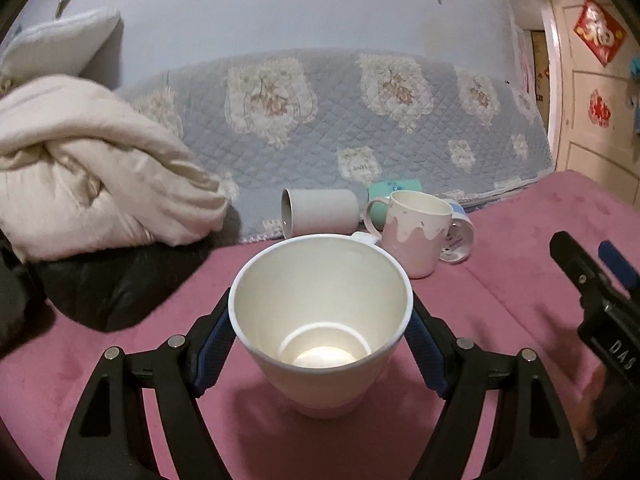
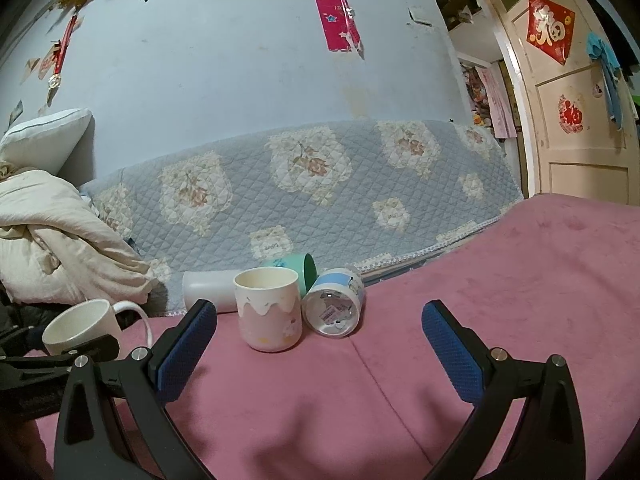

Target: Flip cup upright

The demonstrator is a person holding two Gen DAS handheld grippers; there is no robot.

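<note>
While the white cup (image 1: 322, 328) stands upright on the pink blanket (image 1: 500, 320) in the lower centre of the left wrist view, mouth open to the camera, the left gripper (image 1: 320, 344) clamps it, a blue pad (image 1: 212, 350) pressed against each side of the wall just below the rim. Its handle pokes out at the far rim, towards the top of the frame.

Over in the right wrist view that same cup sits at the lower left edge, handle to the right, with the left gripper's black finger across its front. The right gripper (image 2: 320, 354) hangs wide, nothing between its blue pads (image 2: 186, 350), above bare pink blanket in the lower half of the frame.

Centre frame behind it, a pink and cream mug (image 2: 268, 308) stands upright. Just to its right a blue and white cup (image 2: 334, 302) lies on its side, its base with a barcode sticker facing the camera. Behind those two, a green cup (image 2: 304, 266) lies tipped over, and to the left a plain white tumbler (image 2: 208, 290) lies on its side against the quilted floral cover (image 2: 320, 184). A rumpled cream duvet (image 2: 60, 240) fills the left edge.
</note>
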